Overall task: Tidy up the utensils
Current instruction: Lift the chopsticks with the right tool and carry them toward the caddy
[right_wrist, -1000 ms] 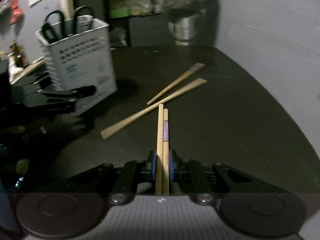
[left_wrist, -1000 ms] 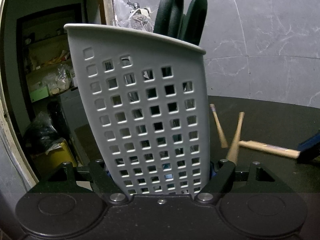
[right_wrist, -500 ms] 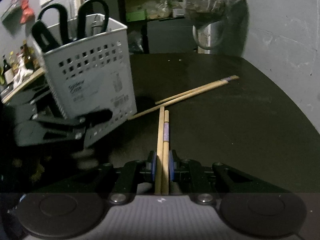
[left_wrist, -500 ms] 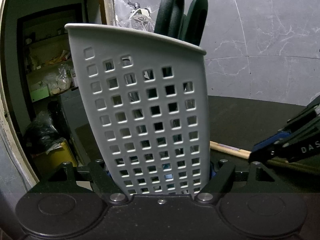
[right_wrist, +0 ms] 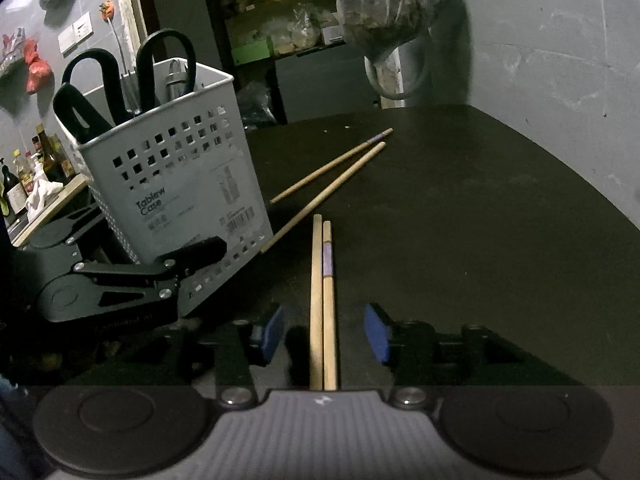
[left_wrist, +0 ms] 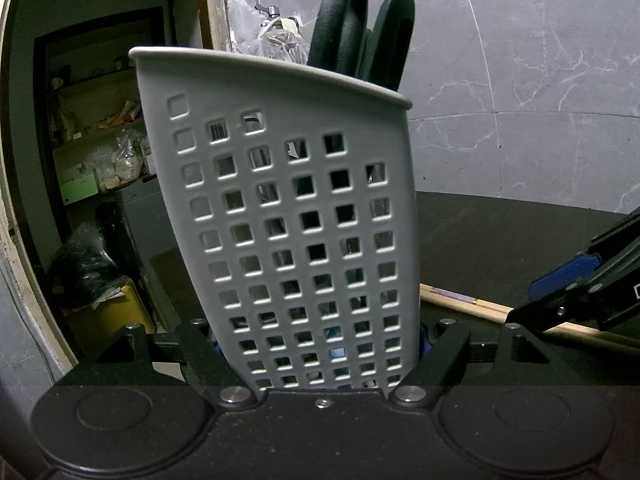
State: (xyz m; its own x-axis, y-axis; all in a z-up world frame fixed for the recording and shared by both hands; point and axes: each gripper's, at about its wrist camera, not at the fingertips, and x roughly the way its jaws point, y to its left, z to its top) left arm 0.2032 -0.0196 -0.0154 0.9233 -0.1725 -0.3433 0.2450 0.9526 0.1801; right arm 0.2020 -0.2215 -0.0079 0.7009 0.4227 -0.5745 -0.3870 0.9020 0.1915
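Right wrist view: right gripper (right_wrist: 324, 332), jaws spread around 2 chopsticks (right_wrist: 322, 304) beside caddy (right_wrist: 176, 184), likely needing regrasping; left gripper (left_wrist: 320, 344) is pinching caddy.

The utensil caddy (right_wrist: 168, 184) label reads "Tablew Case", probably cut short; smaller print unreadable.

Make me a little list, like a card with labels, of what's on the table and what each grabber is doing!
Left gripper: shut on the caddy
Caddy: grey, square holes, tilted
Inside caddy: scissors
Right gripper: open
Near chopsticks: side by side between the right gripper's blue pads, not squeezed
Far chopsticks: lying on the table beside the caddy
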